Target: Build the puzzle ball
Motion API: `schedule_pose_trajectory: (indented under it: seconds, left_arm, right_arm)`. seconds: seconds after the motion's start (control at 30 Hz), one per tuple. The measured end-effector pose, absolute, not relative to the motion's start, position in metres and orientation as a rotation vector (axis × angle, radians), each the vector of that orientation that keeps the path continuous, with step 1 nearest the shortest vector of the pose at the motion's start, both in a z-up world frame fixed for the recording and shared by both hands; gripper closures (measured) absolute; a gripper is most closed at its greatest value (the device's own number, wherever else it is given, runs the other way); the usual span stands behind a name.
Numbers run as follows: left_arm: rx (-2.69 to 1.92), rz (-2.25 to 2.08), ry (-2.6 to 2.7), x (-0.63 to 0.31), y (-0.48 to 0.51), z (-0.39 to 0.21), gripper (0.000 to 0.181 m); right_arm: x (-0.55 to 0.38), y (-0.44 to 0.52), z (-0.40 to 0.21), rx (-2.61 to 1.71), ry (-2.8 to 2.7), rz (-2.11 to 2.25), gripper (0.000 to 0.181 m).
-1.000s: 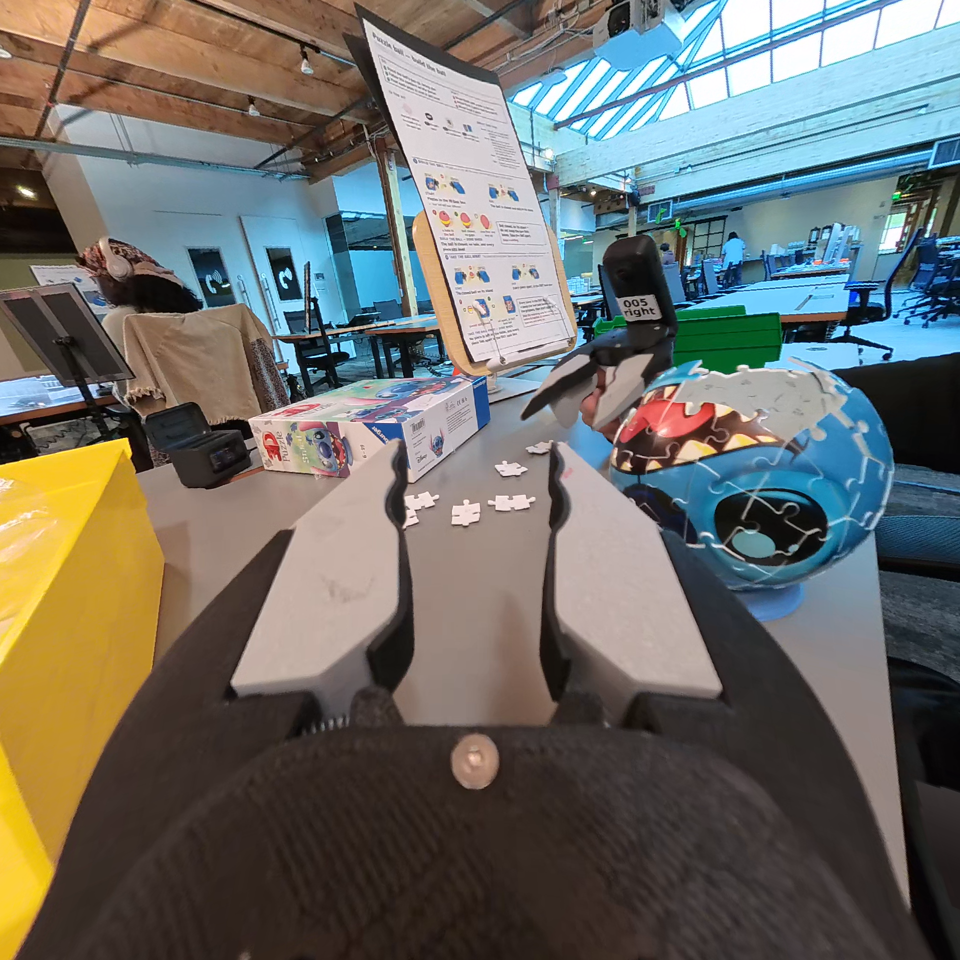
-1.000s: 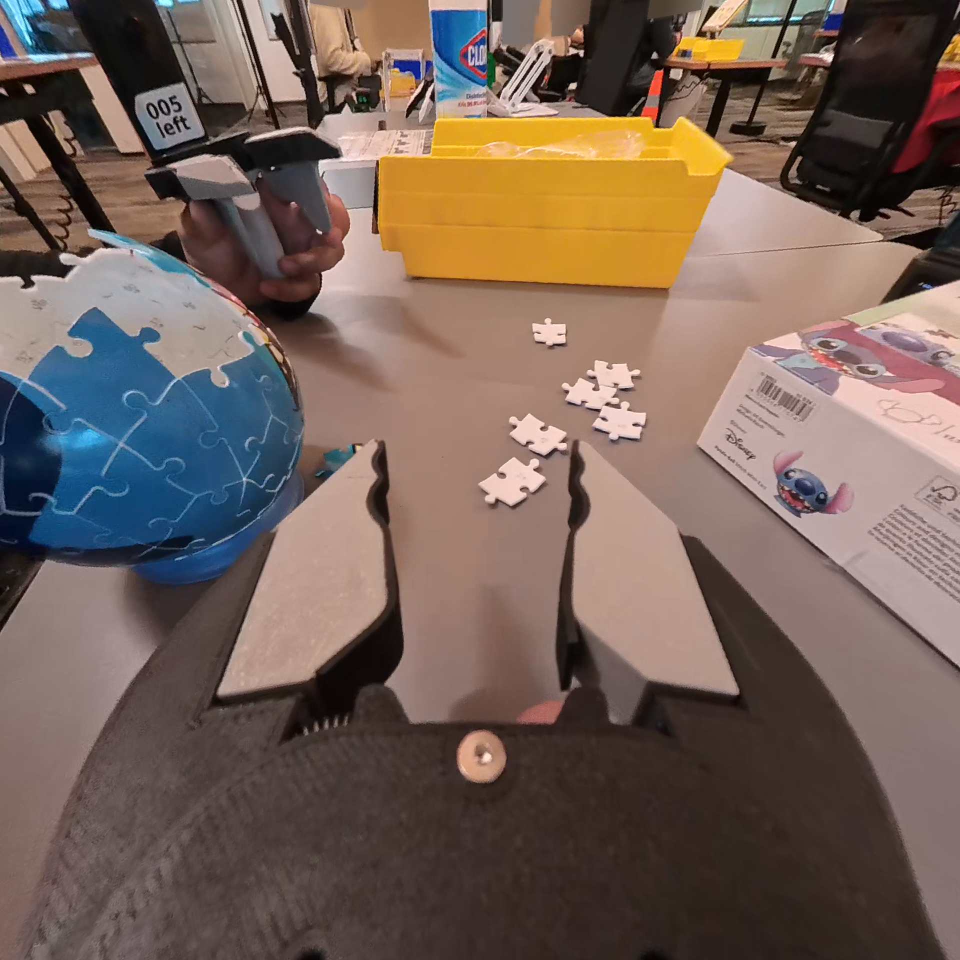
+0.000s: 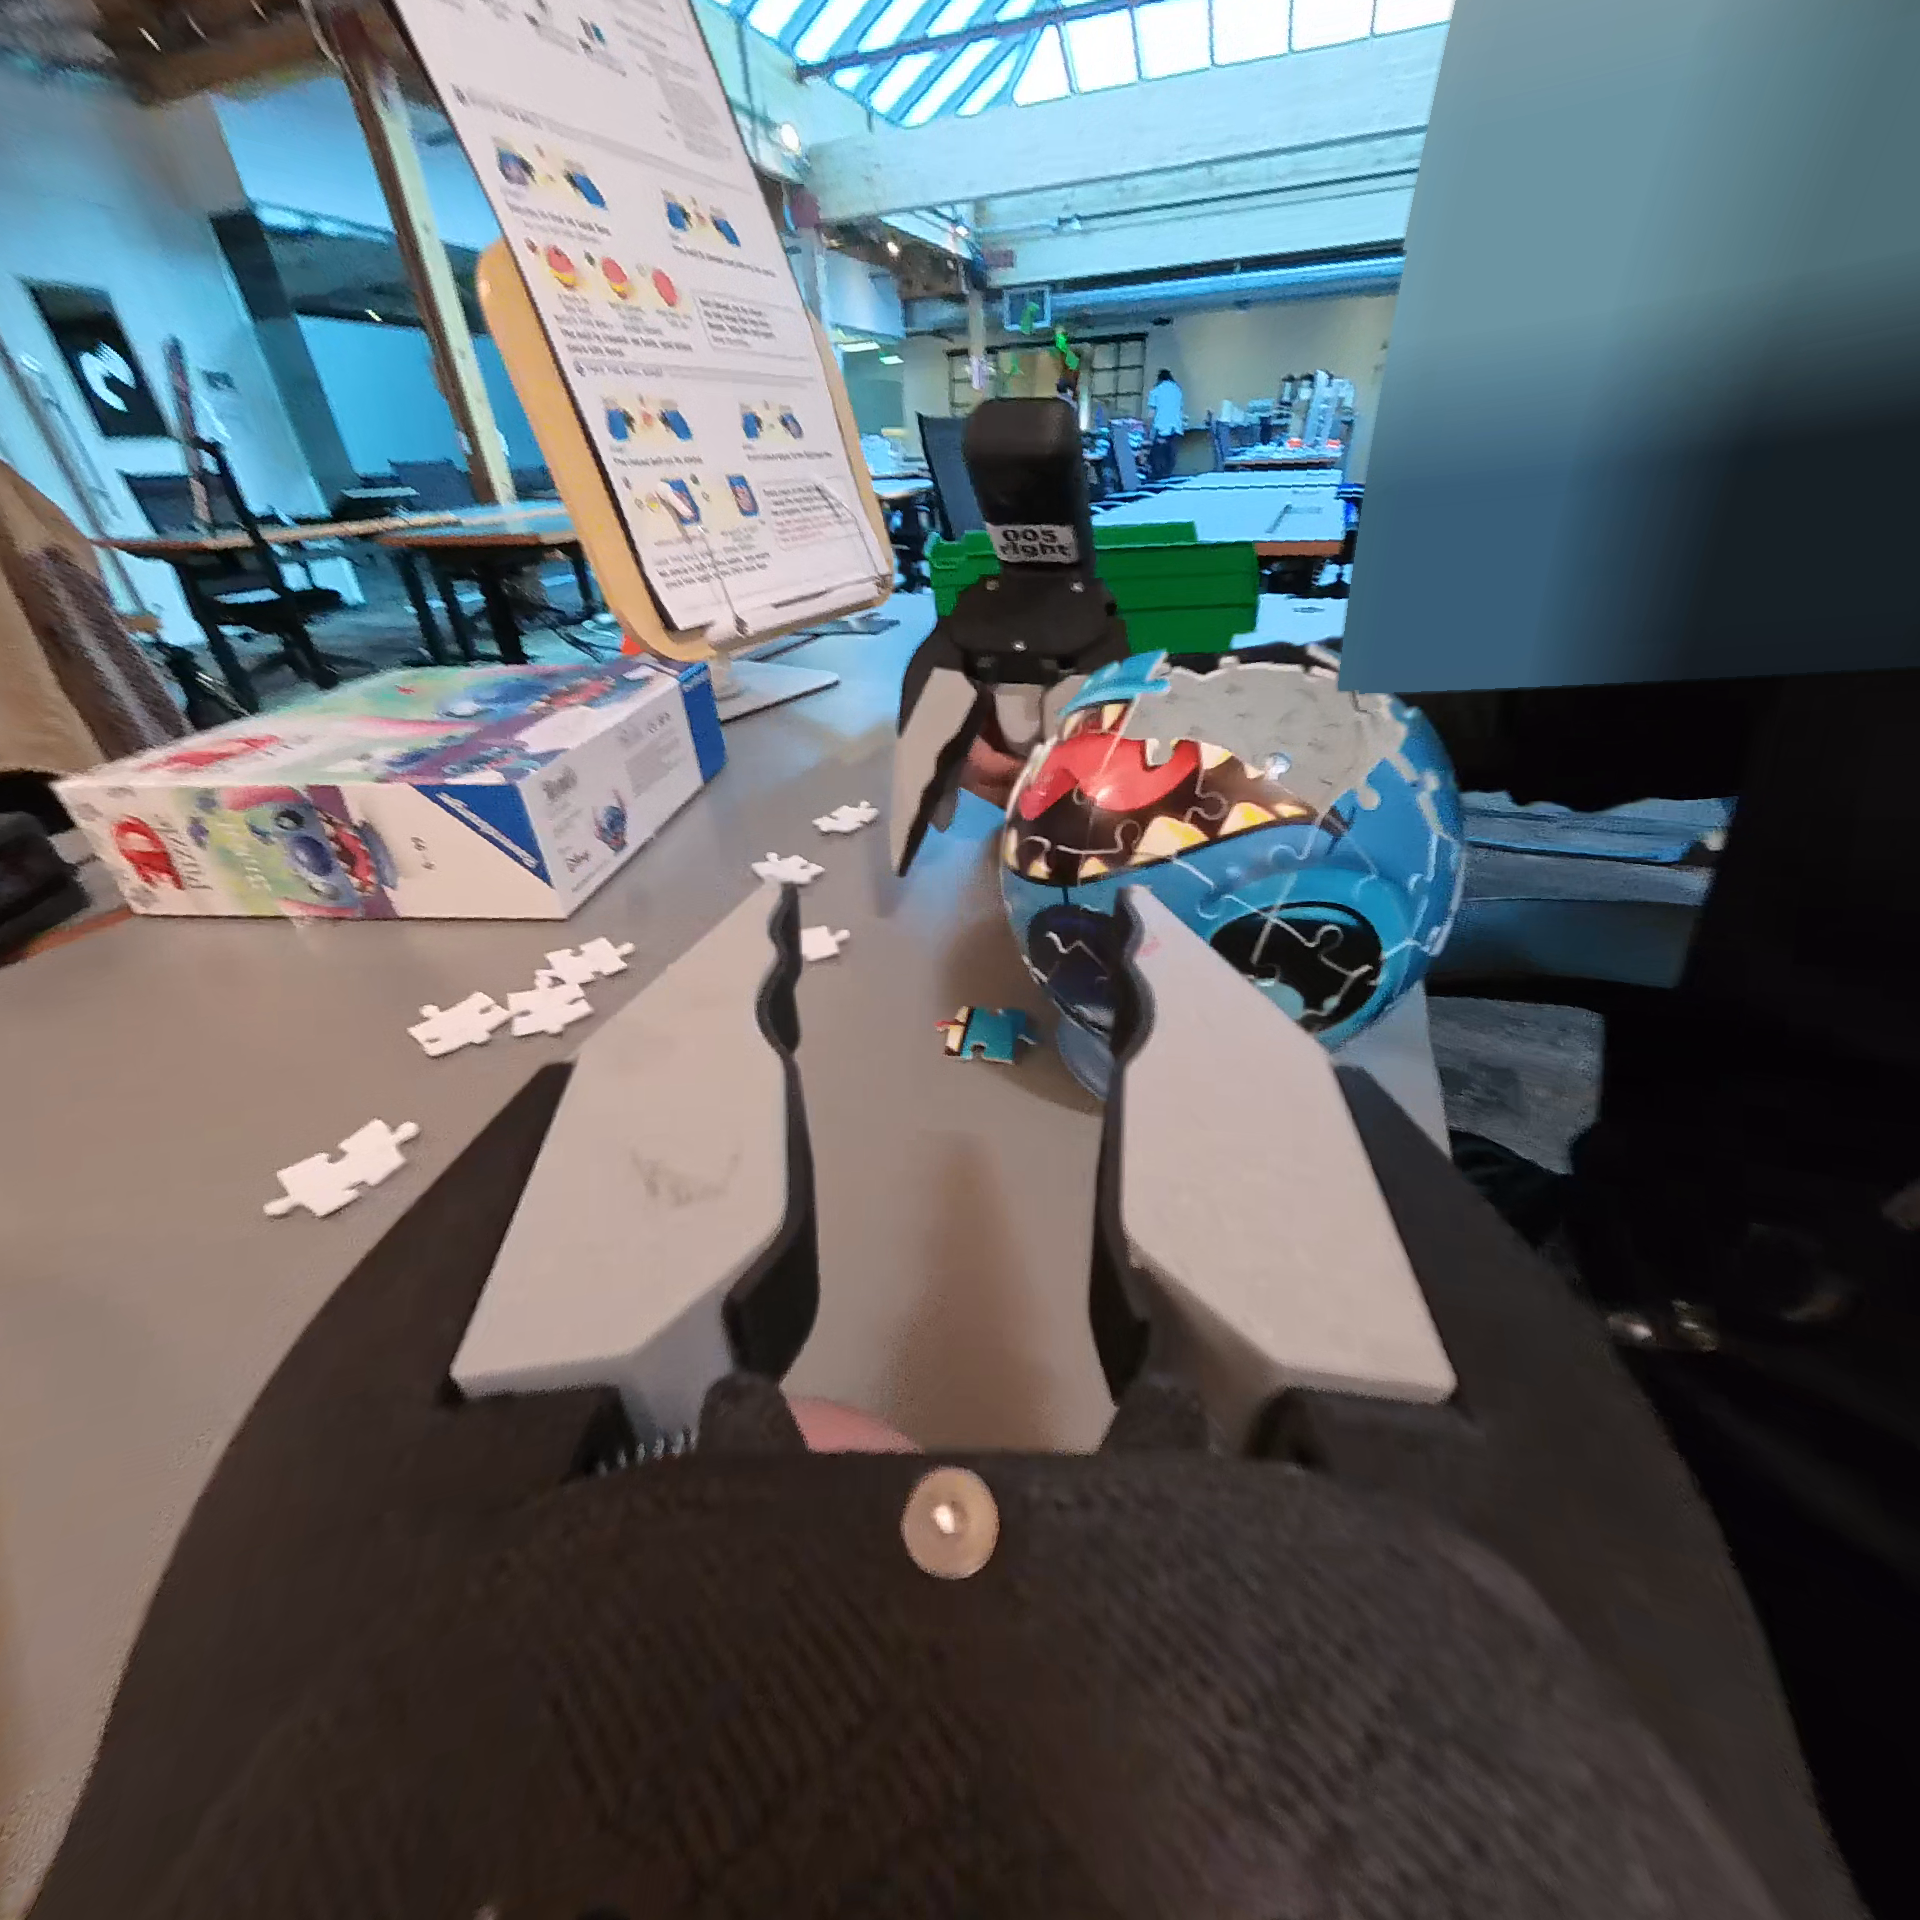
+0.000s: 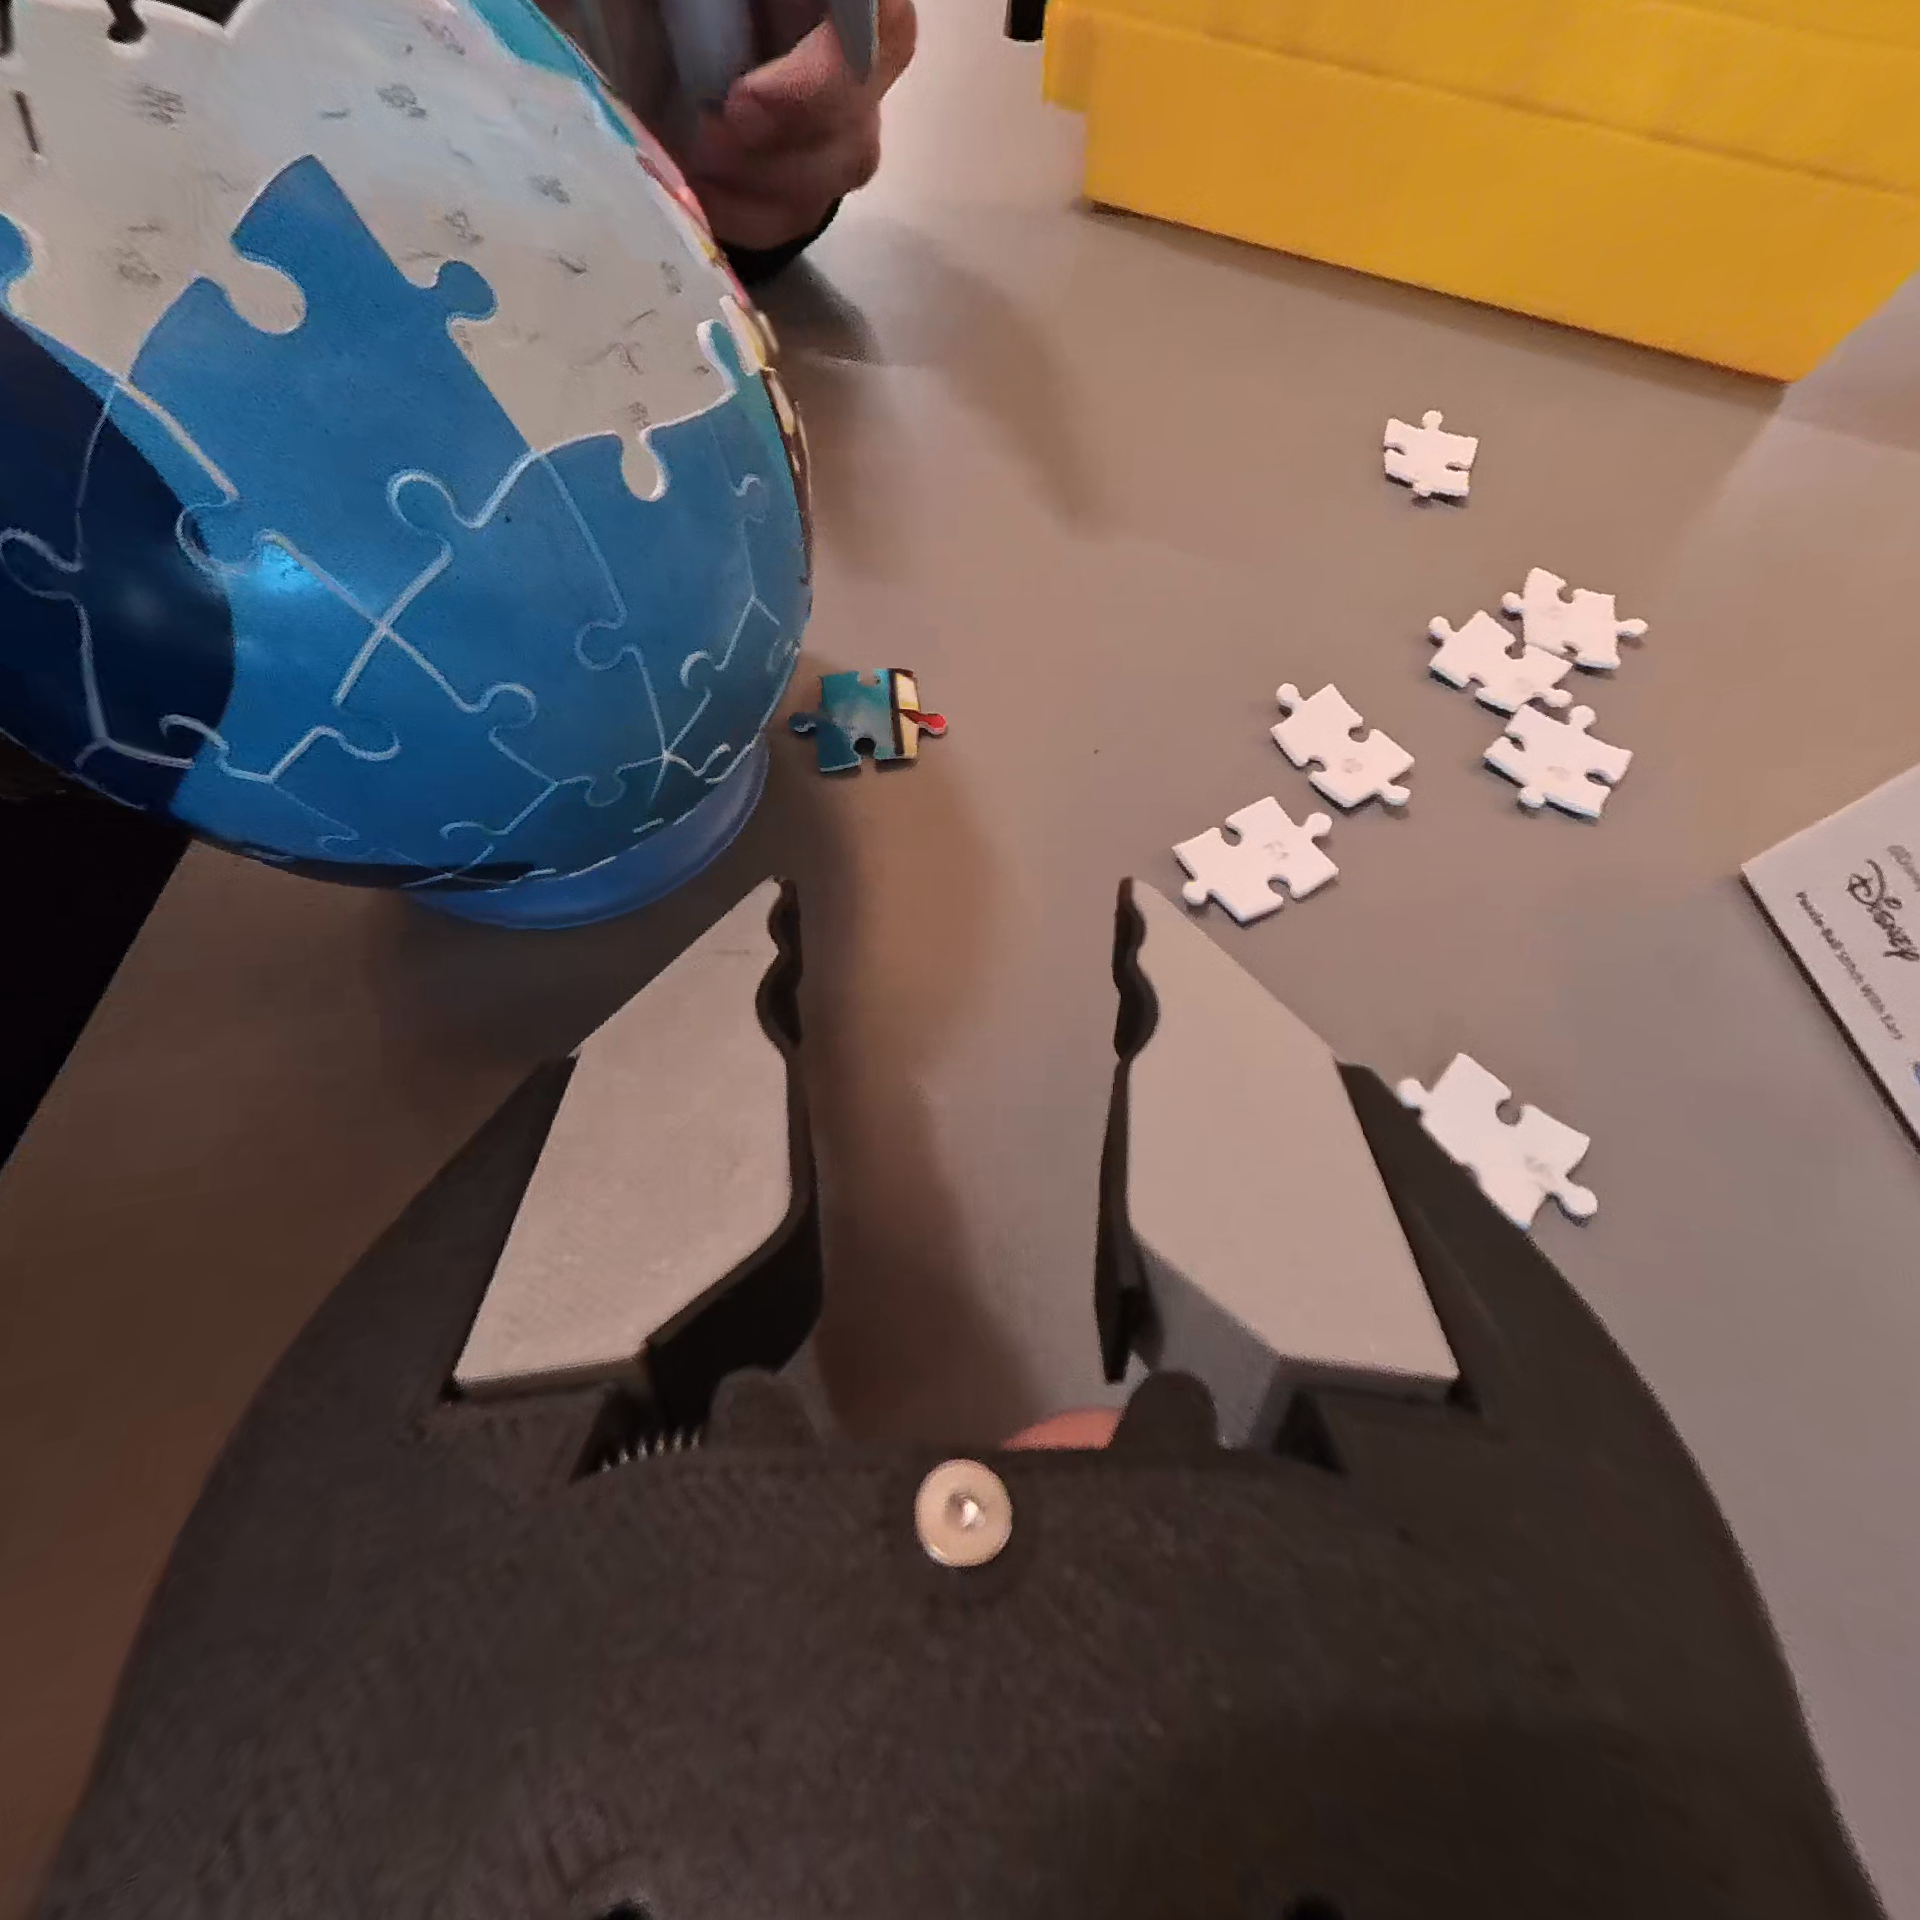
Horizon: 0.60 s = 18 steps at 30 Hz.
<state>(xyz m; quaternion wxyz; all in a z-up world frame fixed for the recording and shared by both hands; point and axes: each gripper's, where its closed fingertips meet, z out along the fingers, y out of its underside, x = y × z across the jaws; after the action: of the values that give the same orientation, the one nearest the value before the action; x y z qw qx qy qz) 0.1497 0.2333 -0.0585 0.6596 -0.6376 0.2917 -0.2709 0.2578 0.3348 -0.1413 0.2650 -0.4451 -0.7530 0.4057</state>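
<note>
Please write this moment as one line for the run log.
left gripper: open, empty | right gripper: open, empty | puzzle ball: incomplete | colored piece: on table beside ball

**Around the grey work table**

A grey table (image 3: 187, 1049) carries a printed cardboard box (image 3: 405, 790) lying flat on its far left side in the left wrist view. Behind the box, a wooden stand (image 3: 540, 416) on a pale base props a tilted instruction sheet (image 3: 665, 312). A green bin (image 3: 1174, 582) sits farther back. In the right wrist view, a yellow bin (image 4: 1507, 166) rests at the table's far edge. Desks and chairs fill the hall beyond, under a skylight (image 3: 1039, 52).
</note>
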Motion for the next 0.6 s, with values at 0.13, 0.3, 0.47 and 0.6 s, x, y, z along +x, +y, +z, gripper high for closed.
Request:
schedule_pose_trajectory:
  seconds: [0.13, 0.3, 0.47, 0.6]
  left_arm:
    - [-1.46, -0.64, 0.657, 0.151, 0.235, -0.059, 0.121]
    - [-1.474, -0.664, 0.637, 0.149, 0.239, -0.059, 0.125]
    - [-1.474, -0.676, 0.617, 0.149, 0.242, -0.058, 0.131]
    - [-1.478, -0.685, 0.628, 0.152, 0.244, -0.06, 0.132]
  right_arm:
    - [0.252, 0.333, -0.14, -1.174, -2.059, 1.14, 0.124]
    - [0.235, 0.331, -0.13, -1.062, -2.045, 1.181, 0.128]
    - [0.235, 0.313, -0.145, -0.931, -2.307, 1.233, 0.128]
    - [0.24, 0.304, -0.159, -0.831, -2.471, 1.187, 0.127]
